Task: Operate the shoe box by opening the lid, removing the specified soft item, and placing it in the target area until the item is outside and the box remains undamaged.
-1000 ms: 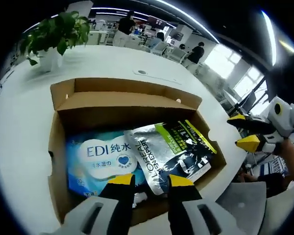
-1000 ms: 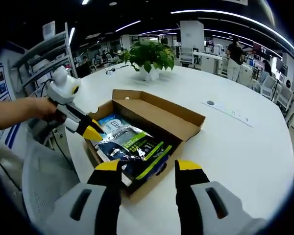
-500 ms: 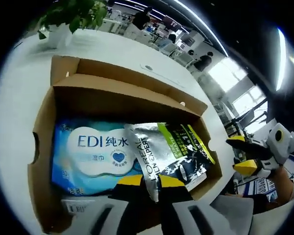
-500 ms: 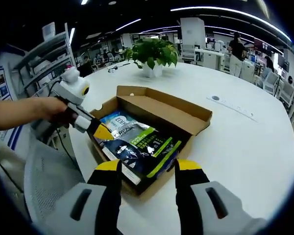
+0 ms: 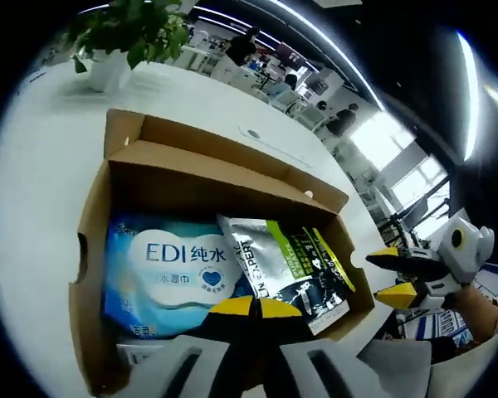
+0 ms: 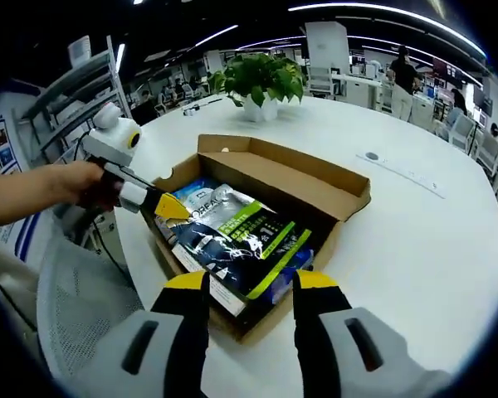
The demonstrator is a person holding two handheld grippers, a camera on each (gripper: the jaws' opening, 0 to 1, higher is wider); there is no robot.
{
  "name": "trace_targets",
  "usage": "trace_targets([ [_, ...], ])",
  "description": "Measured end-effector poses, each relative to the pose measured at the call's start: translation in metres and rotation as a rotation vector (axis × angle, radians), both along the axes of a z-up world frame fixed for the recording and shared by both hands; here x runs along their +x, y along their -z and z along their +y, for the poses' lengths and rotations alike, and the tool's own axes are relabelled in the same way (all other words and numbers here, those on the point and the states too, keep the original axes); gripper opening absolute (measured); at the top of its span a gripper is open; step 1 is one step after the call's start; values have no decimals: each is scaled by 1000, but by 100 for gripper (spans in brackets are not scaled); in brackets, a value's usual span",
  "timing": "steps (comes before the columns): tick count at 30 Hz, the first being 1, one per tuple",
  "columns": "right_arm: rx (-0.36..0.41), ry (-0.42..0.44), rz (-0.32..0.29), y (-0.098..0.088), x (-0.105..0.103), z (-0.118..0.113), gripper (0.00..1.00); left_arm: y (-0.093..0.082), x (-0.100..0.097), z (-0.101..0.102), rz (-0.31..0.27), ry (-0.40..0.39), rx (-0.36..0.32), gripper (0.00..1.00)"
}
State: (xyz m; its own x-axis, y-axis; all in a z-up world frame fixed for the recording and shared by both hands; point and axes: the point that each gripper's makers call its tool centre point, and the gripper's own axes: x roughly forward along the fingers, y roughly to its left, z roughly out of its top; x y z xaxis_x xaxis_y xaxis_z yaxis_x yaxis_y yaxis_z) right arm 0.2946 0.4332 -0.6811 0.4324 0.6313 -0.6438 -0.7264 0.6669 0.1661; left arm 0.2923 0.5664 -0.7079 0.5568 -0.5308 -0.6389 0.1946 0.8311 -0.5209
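On the round white table (image 6: 415,224) the shoe box (image 6: 332,184) sits open, its lid (image 5: 224,137) folded back on the far side, and two soft packs lie flat inside: a blue wipes pack (image 5: 162,265) and, partly over it, a silver, black and green pouch (image 5: 295,261). Down at the box's near edge the left gripper (image 5: 253,308) has its yellow tips drawn together, touching or nearly so, right at the pouch's lower corner; whether they actually pinch the pouch I cannot tell from here. From the right gripper view that same left gripper (image 6: 173,207), held in a person's hand (image 6: 95,184), reaches into the box's left end with its tips at the pouch (image 6: 236,240) where it meets the wipes pack (image 6: 191,192). The right gripper (image 6: 245,280) hovers near the box's near corner with jaws wide apart and nothing between them; in the left gripper view it (image 5: 390,274) floats off beyond the box's right end. A potted plant (image 6: 259,83) stands on the far side of the table, well apart from the box. Behind lies an open office with ceiling light strips, desks, shelving at the left and people standing in the distance
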Motion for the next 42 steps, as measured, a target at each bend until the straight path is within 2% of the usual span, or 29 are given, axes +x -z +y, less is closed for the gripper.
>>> trace_targets([
  [11,-12,-42,56,17,3,23,33,-3,-4,22,-27,-5,38,0],
  [18,-5,-59,132,28,3,36,27,-3,-4,32,-37,-4,62,0],
  [26,3,-67,178,38,4,48,26,1,-6,35,-32,-1,67,0],
  [34,31,-23,230,46,11,53,24,2,-7,35,-34,-3,57,0],
  [39,60,1,217,43,16,56,18,1,-6,36,-47,-4,60,0],
  [42,65,10,202,41,20,57,9,-3,-6,35,-56,-9,54,0],
])
